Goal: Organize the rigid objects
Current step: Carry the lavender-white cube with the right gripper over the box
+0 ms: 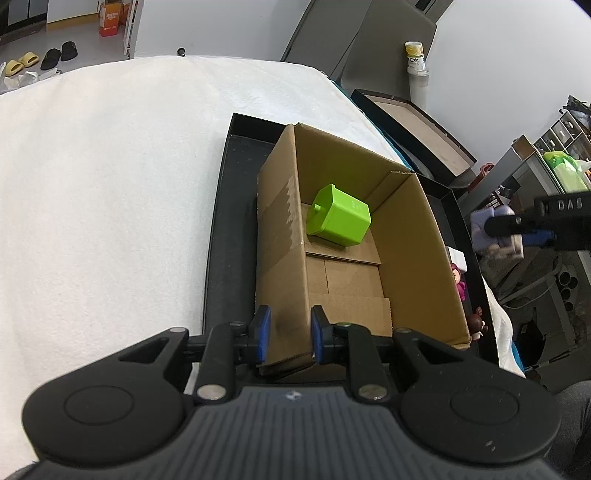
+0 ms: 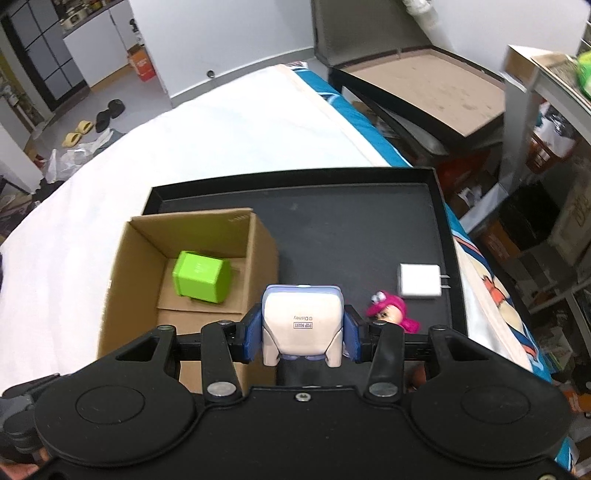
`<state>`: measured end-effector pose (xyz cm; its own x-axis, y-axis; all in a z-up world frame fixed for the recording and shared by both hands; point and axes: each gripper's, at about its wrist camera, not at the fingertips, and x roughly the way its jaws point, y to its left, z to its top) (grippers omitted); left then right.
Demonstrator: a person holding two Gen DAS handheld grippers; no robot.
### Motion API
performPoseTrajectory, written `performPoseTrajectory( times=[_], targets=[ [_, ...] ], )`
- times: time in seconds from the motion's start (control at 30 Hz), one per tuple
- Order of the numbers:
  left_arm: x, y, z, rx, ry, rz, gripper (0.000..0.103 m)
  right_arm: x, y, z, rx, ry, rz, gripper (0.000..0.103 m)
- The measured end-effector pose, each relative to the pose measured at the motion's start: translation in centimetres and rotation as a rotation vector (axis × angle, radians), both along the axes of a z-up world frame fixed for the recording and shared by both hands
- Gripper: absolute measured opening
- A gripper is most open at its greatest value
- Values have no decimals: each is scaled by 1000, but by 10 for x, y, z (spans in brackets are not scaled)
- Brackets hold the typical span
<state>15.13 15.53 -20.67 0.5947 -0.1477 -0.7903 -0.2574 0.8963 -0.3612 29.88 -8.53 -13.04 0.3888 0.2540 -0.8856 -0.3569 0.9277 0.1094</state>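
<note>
An open cardboard box [image 1: 280, 221] [image 2: 262, 240] stands in a shallow black tray [image 1: 216, 236] [image 2: 351, 229] on the white-covered table. A bright green block [image 1: 338, 219] [image 2: 201, 277] lies inside the box. My left gripper [image 1: 290, 334] is shut on the box's near left wall. My right gripper [image 2: 301, 334] is shut on a pale lavender and cream toy figure [image 2: 301, 321], held above the tray beside the box's right wall; it also shows at the right edge as the toy figure [image 1: 495, 232]. A pink figure [image 2: 393, 310] and a white plug adapter [image 2: 421, 280] lie on the tray.
A small brown figure [image 1: 476, 325] lies at the tray's near right corner. Past the table's right edge stand an open dark case [image 2: 424, 92] and cluttered shelves [image 2: 546, 147]. Slippers [image 1: 40, 59] and an orange carton [image 1: 109, 22] are on the floor beyond.
</note>
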Motion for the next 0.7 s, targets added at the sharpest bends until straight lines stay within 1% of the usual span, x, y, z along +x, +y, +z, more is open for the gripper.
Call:
performPoseTrajectory(
  times=[0.4,0.7],
  targets=[
    [1,0,1,3,3,4,21,0,39,10,6,-33,83,44],
    [1,0,1,4,2,4,21,2,66,7,-1,-36,125,44]
  ],
)
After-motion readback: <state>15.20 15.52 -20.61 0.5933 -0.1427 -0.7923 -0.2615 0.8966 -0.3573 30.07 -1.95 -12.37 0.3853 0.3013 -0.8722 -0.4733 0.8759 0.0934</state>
